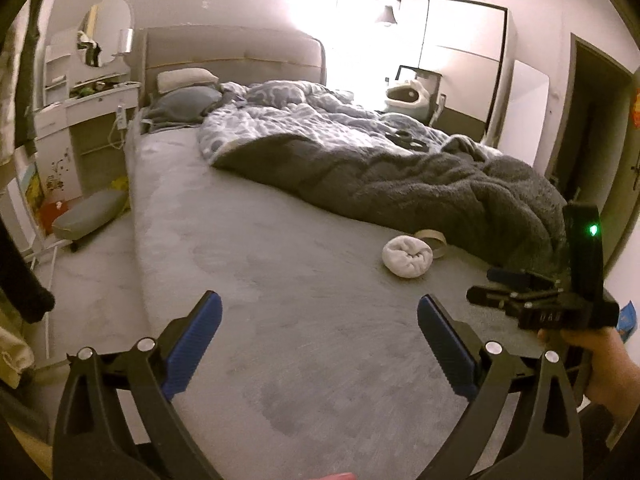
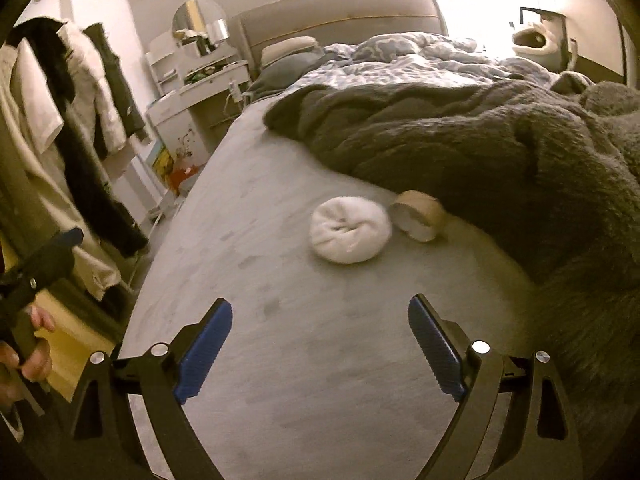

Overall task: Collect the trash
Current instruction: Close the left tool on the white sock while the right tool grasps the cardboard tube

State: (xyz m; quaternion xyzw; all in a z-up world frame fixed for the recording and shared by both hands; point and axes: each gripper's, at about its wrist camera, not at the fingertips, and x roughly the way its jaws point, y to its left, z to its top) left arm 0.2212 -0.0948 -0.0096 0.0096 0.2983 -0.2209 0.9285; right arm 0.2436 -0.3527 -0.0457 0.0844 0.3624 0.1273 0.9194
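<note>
A white balled-up cloth lies on the grey bed sheet, and it also shows in the left wrist view. A brown tape roll lies just to its right, against the dark blanket; it also shows in the left wrist view. My right gripper is open and empty, a short way in front of the cloth. It shows from the side in the left wrist view. My left gripper is open and empty over the bare sheet, left of the cloth.
A dark fuzzy blanket and a patterned duvet cover the bed's right side. A dresser with a mirror and a stool stand left of the bed. Clothes hang on a rack at the left.
</note>
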